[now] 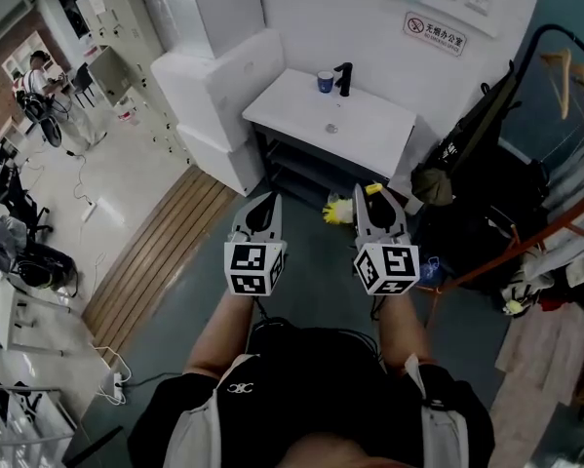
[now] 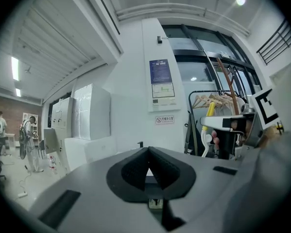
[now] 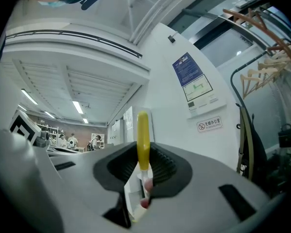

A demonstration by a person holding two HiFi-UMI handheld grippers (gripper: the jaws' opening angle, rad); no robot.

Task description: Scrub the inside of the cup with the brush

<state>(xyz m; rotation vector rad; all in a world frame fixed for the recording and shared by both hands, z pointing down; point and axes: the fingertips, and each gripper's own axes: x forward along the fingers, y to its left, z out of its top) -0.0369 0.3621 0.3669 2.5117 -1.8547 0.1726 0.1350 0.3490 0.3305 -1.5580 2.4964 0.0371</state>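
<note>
Two grippers out front and lots of room around them, so biggest stuff first. The floor (image 1: 155, 193) is smooth grey with a strip of ribbed wooden decking (image 1: 165, 252) running diagonally on the left, and there's open floor between the person and the furniture. The back wall (image 1: 321, 18) is plain white and flat. Against it on the left sit chunky white blocks (image 1: 214, 96) with squared edges. Next to those is a white counter (image 1: 369, 135) with a smooth, matte-looking top, rounded corners and a dark open shelf below. The right side is tighter: a coat rack (image 1: 555, 164) with thin tubing, wooden hangers and dark bags hangs close to the counter's right edge.

The left gripper (image 1: 269, 200) is grey plastic with black ribbed pads. In the left gripper view its jaws are pressed together into a point with nothing in them. The right gripper (image 1: 377, 193) is clamped on the brush (image 3: 143, 140), whose glossy yellow handle stands up between the textured pads. In the head view the fluffy yellow end (image 1: 338, 211) sticks out to the left, between the two grippers.

The cup (image 1: 326, 82) is small, blue and round. It sits upright at the back of the counter, just beside a black tap (image 1: 344, 78), well apart from both grippers and the brush
</note>
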